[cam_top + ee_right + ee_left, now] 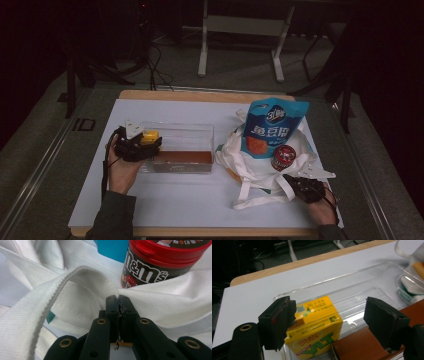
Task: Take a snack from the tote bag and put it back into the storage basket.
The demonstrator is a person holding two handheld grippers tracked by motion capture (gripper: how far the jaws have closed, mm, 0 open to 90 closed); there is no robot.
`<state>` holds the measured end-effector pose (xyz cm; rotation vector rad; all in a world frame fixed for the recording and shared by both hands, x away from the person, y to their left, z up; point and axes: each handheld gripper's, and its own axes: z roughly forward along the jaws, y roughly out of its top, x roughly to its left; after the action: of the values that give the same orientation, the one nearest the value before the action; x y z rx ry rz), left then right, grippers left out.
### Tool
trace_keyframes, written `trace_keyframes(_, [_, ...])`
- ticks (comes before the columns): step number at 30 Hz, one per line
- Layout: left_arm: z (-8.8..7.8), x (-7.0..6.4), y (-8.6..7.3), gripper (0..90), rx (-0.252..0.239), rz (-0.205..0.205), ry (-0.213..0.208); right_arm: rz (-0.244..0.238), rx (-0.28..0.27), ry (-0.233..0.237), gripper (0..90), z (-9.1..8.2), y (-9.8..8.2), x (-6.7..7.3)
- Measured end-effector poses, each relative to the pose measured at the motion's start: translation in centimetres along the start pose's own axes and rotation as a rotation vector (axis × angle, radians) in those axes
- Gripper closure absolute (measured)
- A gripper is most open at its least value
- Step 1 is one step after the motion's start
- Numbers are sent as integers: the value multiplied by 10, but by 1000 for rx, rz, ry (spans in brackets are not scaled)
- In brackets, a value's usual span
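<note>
A yellow drink carton (150, 136) (317, 322) stands in the left end of a clear plastic bin (200, 128) (352, 272). My left gripper (141, 146) (329, 308) is open around the carton; its left jaw is at the carton's edge and its right jaw stands well clear. My right gripper (296, 183) (118, 299) is shut on the cloth of a white tote bag (235, 150) (82, 297), pinching a fold at its edge. A red-lidded M&M's can (283, 156) (152, 267) and a blue snack pouch (272, 127) (112, 248) rest on the bag.
A flat brown box (182, 158) (362, 345) lies in the bin beside the carton. The bag's white strap (260, 196) (37, 315) loops toward the table's front edge. A white sheet (175, 195) covers the wooden table.
</note>
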<state>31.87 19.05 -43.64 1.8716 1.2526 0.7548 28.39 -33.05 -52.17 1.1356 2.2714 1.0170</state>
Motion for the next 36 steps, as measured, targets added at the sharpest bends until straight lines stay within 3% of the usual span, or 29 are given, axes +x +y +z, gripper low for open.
trace_keyframes(9, [0, -11, 4, 227, -20, 55, -25, 0, -1, 0, 870, 0, 0, 0])
trace_keyframes(29, [9, -29, 8, 232, -32, 99, -108, -2, -3, 2, 870, 0, 0, 0])
trace_keyframes(36, [11, -32, 3, 242, -43, 89, -138, 7, -7, 2, 862, 0, 0, 0])
